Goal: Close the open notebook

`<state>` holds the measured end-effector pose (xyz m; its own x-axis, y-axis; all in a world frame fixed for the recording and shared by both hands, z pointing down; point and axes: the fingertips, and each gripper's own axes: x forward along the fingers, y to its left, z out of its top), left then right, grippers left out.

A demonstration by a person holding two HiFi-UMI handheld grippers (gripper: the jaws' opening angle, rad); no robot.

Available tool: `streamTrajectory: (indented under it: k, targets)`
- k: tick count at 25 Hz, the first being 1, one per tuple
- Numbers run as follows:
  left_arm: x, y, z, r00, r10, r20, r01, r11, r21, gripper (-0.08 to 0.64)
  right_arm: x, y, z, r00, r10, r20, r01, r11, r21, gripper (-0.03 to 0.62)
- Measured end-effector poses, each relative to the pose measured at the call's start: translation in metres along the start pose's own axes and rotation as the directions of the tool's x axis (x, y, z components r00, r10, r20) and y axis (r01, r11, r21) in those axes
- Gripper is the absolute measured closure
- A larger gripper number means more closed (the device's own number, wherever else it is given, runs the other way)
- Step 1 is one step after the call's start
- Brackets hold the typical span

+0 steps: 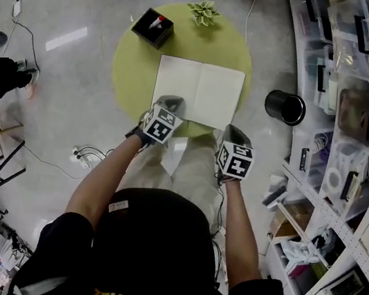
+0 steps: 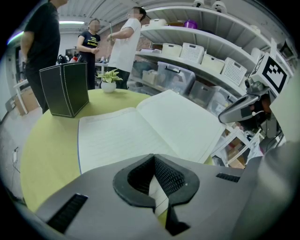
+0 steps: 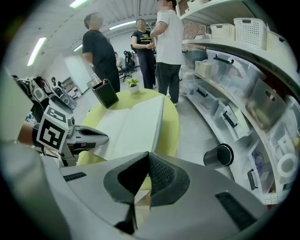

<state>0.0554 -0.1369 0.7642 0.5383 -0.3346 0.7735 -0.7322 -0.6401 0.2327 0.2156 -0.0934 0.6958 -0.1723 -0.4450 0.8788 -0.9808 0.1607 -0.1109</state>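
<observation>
2 closed hand-held grippers [image 1: 170, 102] [image 1: 233, 132] hang near open notebook [image 1: 197, 91] on round green table [image 1: 132, 64] beside shelves [image 1: 360, 103].

Notebook [image 1: 198, 91] lying on round table [image 1: 132, 64]. Box [image 1: 153, 27] sitting beyond notebook's far left corner, plant [image 1: 204, 12] beyond its far edge. Bin [image 1: 284, 107] standing on floor right of notebook. Left gripper [image 1: 170, 101] pointing at notebook's near edge, right gripper [image 1: 235, 132] just off its near right corner.
</observation>
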Motion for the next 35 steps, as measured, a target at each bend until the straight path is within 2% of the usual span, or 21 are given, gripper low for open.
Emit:
streamTrajectory:
  k: [7, 10, 14, 22, 30, 35]
  targets:
    - [-0.001, -0.001, -0.001, 1.000, 0.002, 0.007, -0.002, 1.000, 0.004, 0.543, -0.009, 0.009, 0.004, 1.000, 0.008, 0.006, -0.007, 1.000, -0.024, 0.591]
    - [-0.007, 0.000, 0.001, 0.999, 0.003, 0.042, -0.004, 1.000, 0.010, 0.543, -0.012, 0.014, 0.008, 1.000, 0.011, 0.011, -0.010, 1.000, -0.029, 0.590]
    - [-0.024, -0.005, -0.015, 0.999, 0.027, 0.033, -0.026, 1.000, -0.010, 0.543, -0.018, 0.020, 0.012, 1.000, 0.020, 0.015, -0.019, 0.999, -0.048, 0.591]
    - [-0.078, -0.003, -0.015, 0.990, 0.078, 0.115, -0.064, 0.990, -0.124, 0.543, -0.028, 0.030, 0.018, 0.999, 0.018, 0.035, -0.016, 0.998, -0.061, 0.591]
    - [-0.089, 0.007, -0.018, 0.989, 0.096, 0.113, -0.086, 0.992, -0.097, 0.543, -0.034, 0.043, 0.025, 0.998, 0.015, 0.057, -0.010, 0.997, -0.081, 0.591]
    - [-0.099, 0.012, -0.025, 0.987, 0.113, 0.113, -0.101, 0.989, -0.105, 0.543, -0.038, 0.052, 0.028, 0.998, 0.021, 0.066, -0.015, 0.995, -0.097, 0.591]
